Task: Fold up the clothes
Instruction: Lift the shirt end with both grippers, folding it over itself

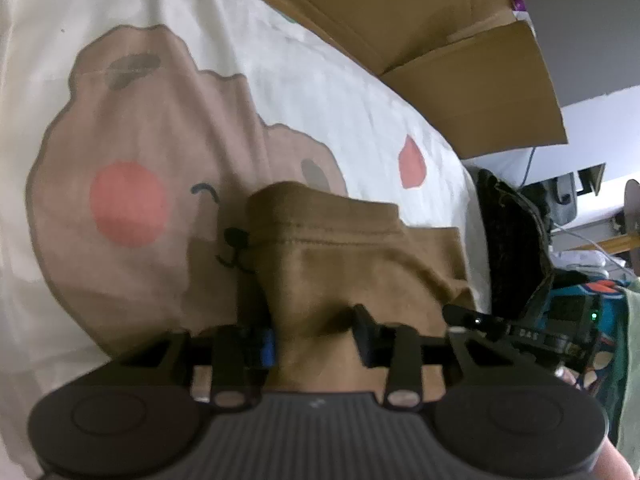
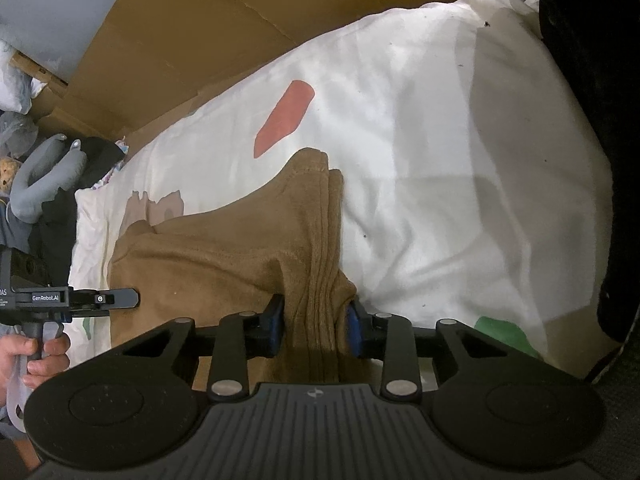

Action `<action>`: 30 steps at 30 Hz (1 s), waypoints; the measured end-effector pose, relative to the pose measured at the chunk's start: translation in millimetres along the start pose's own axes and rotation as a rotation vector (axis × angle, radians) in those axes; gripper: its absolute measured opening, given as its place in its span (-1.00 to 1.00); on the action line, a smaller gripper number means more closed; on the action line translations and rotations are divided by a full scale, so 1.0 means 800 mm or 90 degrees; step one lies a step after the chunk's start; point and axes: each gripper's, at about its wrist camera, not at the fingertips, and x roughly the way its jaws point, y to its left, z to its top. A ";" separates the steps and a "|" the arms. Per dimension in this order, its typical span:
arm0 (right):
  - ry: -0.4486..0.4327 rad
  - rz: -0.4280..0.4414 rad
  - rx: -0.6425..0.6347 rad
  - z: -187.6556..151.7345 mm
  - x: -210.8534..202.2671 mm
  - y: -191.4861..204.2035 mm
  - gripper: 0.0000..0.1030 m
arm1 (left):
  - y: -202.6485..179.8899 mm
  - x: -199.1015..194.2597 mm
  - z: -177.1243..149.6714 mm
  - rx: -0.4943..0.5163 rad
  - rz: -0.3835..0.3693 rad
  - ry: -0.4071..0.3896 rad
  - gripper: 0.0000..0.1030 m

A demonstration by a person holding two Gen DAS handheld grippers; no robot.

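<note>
White bedsheet [image 2: 440, 160] open beyond brown garment's [image 2: 224, 256] ribbed hem, cardboard [image 2: 192, 40] behind.

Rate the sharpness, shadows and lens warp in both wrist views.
Left wrist view: soft, the brown garment and the bear print smeared, the cardboard edge bowed. Right wrist view: crisper, garment ribbing readable, a broad grey shadow across the white sheet, corners black.
</note>
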 end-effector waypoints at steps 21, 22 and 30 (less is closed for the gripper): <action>-0.044 -0.044 -0.014 0.001 -0.038 0.048 -0.68 | -0.072 -0.031 0.003 0.055 0.116 0.006 -0.90; -0.047 -0.043 -0.015 0.000 -0.039 0.050 -0.68 | -0.079 -0.032 0.002 0.067 0.125 0.007 -0.90; -0.068 -0.048 -0.031 -0.007 -0.072 0.076 -0.70 | -0.128 -0.060 -0.015 0.069 0.169 -0.025 -0.91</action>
